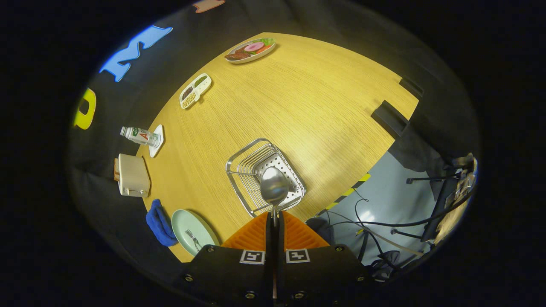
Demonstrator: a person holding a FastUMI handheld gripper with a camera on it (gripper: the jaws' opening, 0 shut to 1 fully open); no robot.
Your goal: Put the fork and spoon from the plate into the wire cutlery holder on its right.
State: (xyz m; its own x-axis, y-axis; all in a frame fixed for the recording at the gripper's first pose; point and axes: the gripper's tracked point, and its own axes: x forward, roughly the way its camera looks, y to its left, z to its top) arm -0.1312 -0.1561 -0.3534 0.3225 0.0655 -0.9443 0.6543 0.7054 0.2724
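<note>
Gripper: the gripper (274, 221) has its fingers squeezed tight on the thin handle of the spoon (274, 187). The round end of the spoon sticks out ahead of the fingers.
Spoon: it hangs in the air over the wire holder (264, 177), above the side of the holder nearest the fingers. It is not inside yet.
Wire holder: it sits on the wooden table (307, 106). It looks like it has nothing in it yet.
Fork: the fork (194, 239) lies on the green plate (187, 221), off to one side of the wire holder, well apart from it.
Cloth: a blue cloth (158, 222) lies just beside the plate, on the side away from the wire holder.
What could go wrong: the handle is thin, so the spoon could swing or slip. If the fingers let go too high, the spoon could hit the wire rim, bounce, and land on the table. If the gripper bumps the holder, it might slide.
Left to do: I think the spoon goes in first, then the fork.
</note>
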